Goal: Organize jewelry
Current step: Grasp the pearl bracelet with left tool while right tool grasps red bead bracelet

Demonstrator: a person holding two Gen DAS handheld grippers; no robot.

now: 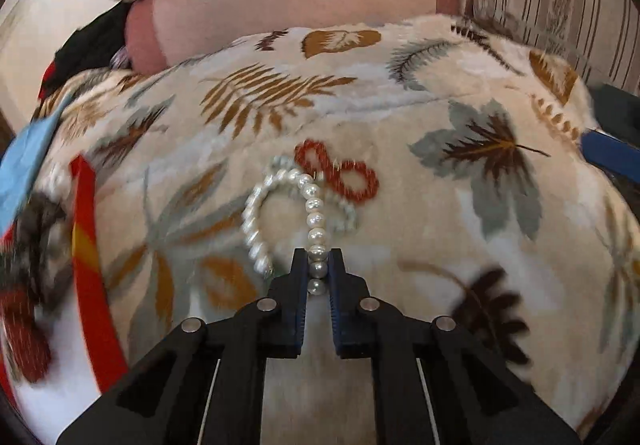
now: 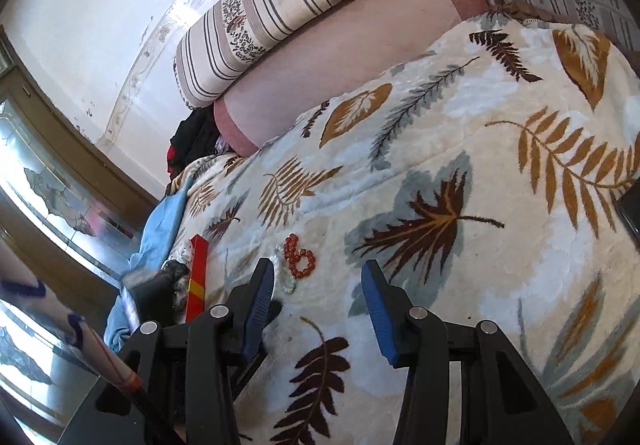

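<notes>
On the leaf-print blanket (image 1: pixel 440 93), the left claw (image 1: pixel 318 257) is clamping a pearl strand (image 1: pixel 276 205) beside red beads (image 1: pixel 340 177). The right claw (image 2: pixel 318 281) is hovering released, seemingly nearby.

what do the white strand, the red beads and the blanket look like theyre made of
White strand: pearls or imitation pearl, glossy with soft highlights on round beads; real or fake can't be told. Red beads: translucent orange-red, perhaps glass, resin or stone; the look leaves it open. Blanket: plush fleece, matte and fuzzy, with visible pile and a printed leaf pattern.
</notes>
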